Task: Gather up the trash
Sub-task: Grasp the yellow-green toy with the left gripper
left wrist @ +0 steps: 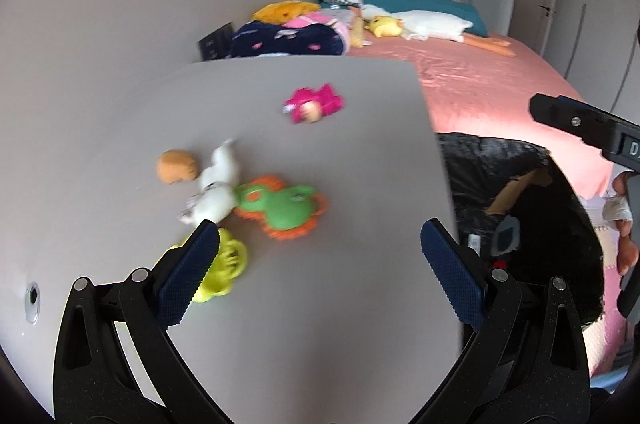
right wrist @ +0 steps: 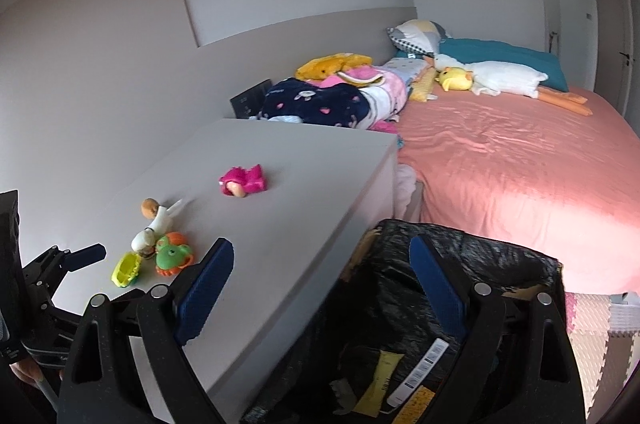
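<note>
1. Bedroom setting: a pink-sheeted bed (right wrist: 520, 159) fills the far side, with a heap of plush animals and blankets at its head, and a grey cabinet top (right wrist: 280, 191) stands beside it at the bed's near corner.

2. Between cabinet and bed, a bin lined with a black trash bag (right wrist: 472, 248) stands open-mouthed, seemingly parked there so items can be swept or dropped straight in. Papers and a labelled wrapper already lie inside.

3. Small items are scattered on the cabinet top: a pink doll (left wrist: 314, 103) toward 12 o'clock, a bald doll in white (left wrist: 208, 183) at centre, touching a green-and-orange frog toy (left wrist: 280, 209), and a yellow-green plastic toy (left wrist: 222, 266) nearest the edge. Whether these count as the trash to be collected cannot be told for certain; they are the only loose items within reach.

4. Left gripper (left wrist: 320, 264) hangs over the cabinet top, jaws spread wide and empty, its left finger overlapping the yellow-green toy in view. It looks lined up for a first pick.

5. Right gripper (right wrist: 320, 284) hovers with jaws wide and nothing between them, straddling the cabinet's edge and the bag's mouth at 6 o'clock, likely waiting its turn.
</note>
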The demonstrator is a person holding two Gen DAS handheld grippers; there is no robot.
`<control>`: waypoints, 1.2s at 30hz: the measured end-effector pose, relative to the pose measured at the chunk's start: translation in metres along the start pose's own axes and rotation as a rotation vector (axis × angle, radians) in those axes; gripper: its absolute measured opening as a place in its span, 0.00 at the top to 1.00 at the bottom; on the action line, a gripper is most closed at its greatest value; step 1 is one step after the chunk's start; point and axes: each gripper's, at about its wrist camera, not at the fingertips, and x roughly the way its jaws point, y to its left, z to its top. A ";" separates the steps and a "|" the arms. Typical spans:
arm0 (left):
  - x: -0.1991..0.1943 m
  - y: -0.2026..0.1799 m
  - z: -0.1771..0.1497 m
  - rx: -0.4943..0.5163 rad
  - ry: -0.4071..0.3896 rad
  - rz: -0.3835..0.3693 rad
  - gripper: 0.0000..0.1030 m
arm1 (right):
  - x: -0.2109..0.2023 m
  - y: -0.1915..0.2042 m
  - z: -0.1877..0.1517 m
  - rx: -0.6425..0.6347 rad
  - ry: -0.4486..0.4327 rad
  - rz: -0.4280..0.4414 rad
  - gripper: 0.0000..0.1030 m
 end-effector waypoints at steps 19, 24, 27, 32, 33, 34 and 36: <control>0.043 0.069 -0.023 -0.067 0.111 0.098 0.17 | 0.049 0.061 -0.004 -0.059 0.082 0.077 0.13; 0.055 0.076 -0.025 -0.063 0.137 0.091 0.23 | 0.060 0.072 -0.003 -0.068 0.100 0.089 0.13; 0.058 0.080 -0.026 -0.062 0.136 0.102 0.33 | 0.067 0.080 -0.003 -0.078 0.110 0.099 0.13; 0.056 0.094 -0.027 -0.105 0.124 0.069 0.54 | 0.081 0.098 -0.006 -0.110 0.139 0.120 0.13; 0.055 0.097 -0.027 -0.113 0.122 0.069 0.55 | 0.084 0.100 -0.006 -0.115 0.143 0.122 0.13; 0.054 0.099 -0.027 -0.122 0.116 0.070 0.58 | 0.087 0.104 -0.007 -0.120 0.149 0.125 0.13; 0.049 0.106 -0.026 -0.151 0.097 0.066 0.66 | 0.094 0.112 -0.009 -0.137 0.162 0.134 0.13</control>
